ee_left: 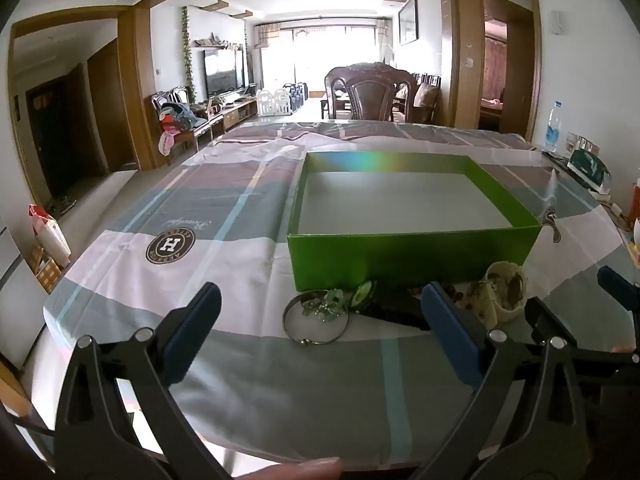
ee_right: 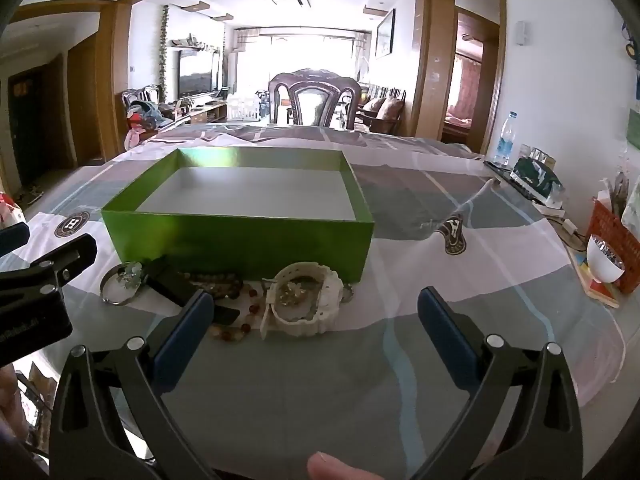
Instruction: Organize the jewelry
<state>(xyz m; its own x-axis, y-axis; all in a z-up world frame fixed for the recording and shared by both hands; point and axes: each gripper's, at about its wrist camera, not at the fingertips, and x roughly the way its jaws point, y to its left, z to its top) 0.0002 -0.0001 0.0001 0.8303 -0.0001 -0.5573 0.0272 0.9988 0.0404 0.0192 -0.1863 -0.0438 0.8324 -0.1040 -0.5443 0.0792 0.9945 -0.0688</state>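
Left wrist view: we note the left gripper (ee_left: 320, 312) with its blue-padded jaws spread wide and holding nothing, above the grey, white and pale-blue checked tablecloth (ee_left: 248, 380). Between the tips lies a thin silver metal bangle (ee_left: 315, 322) with a cluster of pale green stones (ee_left: 326, 304) on it, touching a black-strapped wristwatch with a green dial (ee_left: 380, 304). Right wrist view: the right gripper (ee_right: 316, 312) likewise stands wide apart and empty. Just ahead of its tips we see a cream-white chunky plastic wristwatch (ee_right: 300, 304), beside a string of brown and amber beads (ee_right: 236, 316). All the jewelry sits on the cloth against the near wall of the open green cardboard box (ee_right: 240, 240), whose grey floor is bare. Behind the table stands a dark wooden chair (ee_right: 314, 98).
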